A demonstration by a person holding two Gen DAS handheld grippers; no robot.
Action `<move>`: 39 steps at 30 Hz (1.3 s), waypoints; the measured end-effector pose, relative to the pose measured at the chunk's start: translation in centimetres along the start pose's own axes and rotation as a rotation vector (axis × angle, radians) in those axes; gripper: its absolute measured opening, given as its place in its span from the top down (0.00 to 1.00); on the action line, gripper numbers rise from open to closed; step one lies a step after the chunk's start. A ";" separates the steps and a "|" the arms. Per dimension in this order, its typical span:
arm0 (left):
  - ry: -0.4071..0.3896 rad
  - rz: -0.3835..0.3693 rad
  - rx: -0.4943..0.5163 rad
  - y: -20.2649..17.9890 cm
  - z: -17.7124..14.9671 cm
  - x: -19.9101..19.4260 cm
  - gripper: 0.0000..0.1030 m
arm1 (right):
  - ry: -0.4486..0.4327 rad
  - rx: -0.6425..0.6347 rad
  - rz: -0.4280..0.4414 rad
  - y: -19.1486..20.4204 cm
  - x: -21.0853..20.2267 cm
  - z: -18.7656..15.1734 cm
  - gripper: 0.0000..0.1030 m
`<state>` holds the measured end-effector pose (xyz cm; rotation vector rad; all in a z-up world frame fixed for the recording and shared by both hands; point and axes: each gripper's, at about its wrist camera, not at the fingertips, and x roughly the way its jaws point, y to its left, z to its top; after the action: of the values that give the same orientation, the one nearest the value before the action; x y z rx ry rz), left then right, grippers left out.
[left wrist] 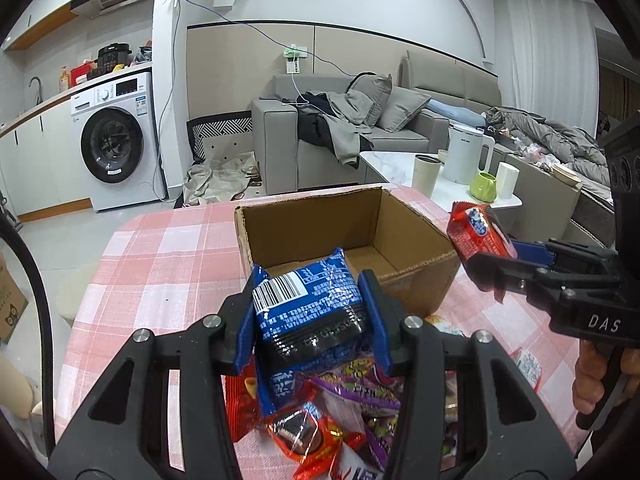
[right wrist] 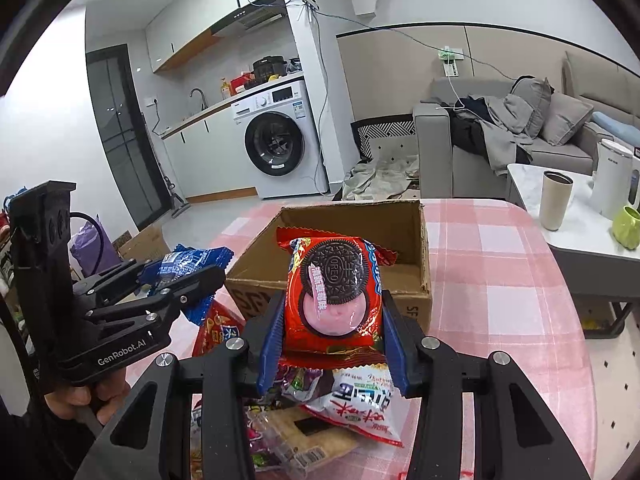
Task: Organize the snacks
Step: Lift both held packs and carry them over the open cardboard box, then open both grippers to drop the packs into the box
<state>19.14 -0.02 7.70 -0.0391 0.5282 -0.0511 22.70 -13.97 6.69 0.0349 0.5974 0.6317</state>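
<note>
Both grippers were loaded and up over the table. The left gripper (left wrist: 310,300) sat at bottom centre of the left wrist view, its blue pads (left wrist: 245,336) pressed in on either side of a blue snack packet (left wrist: 308,300), barcode side up. The packet was clear of the pile, just in front of the near wall of the cardboard box (left wrist: 400,224).

Over in the right wrist view, the right gripper (right wrist: 332,320) pinched a red Oreo packet (right wrist: 332,284) between its blue pads (right wrist: 272,336) (cookie picture facing the camera, pink filling printed below it). That packet stood upright at frame centre, overlapping the near wall of the same box.

The box stood open-topped on the pink checked tablecloth (right wrist: 496,264), and what showed of its floor was bare cardboard.

Below both grippers, along the bottom edge of each view, lay the snack pile (right wrist: 344,400): red, purple and white wrappers heaped on the cloth, overlapping one another.

At the right edge of the left wrist view the other gripper came in sideways, its red packet held just beside the box's right corner. At the lower left of the right wrist view a hand (right wrist: 80,400) gripped the left tool's handle.
</note>
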 end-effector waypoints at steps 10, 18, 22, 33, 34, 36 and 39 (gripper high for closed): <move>0.005 0.001 -0.022 0.7 1.5 3.6 0.58 | -0.004 0.022 0.021 -0.6 2.3 1.3 0.57; 0.014 0.012 -0.032 1.0 2.7 6.5 0.58 | 0.012 0.040 0.019 -1.2 4.5 2.1 0.57; 0.013 0.023 -0.031 1.0 2.9 7.8 0.58 | 0.026 0.045 0.014 -1.6 5.5 2.1 0.57; 0.062 0.039 -0.010 0.9 2.4 11.0 0.58 | 0.062 0.056 -0.007 -3.2 8.0 2.6 0.56; 0.067 0.042 -0.008 0.9 2.5 11.4 0.58 | 0.064 0.059 -0.007 -3.4 8.2 2.7 0.56; 0.078 0.043 -0.006 1.1 2.4 12.0 0.58 | 0.072 0.065 -0.006 -3.8 8.7 2.8 0.56; 0.096 0.046 -0.002 1.2 2.4 12.9 0.57 | 0.091 0.064 -0.004 -4.0 9.4 2.8 0.56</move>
<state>31.51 0.43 3.21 -0.0262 0.6246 -0.0075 32.41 -11.50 3.33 0.0647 0.7058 0.6124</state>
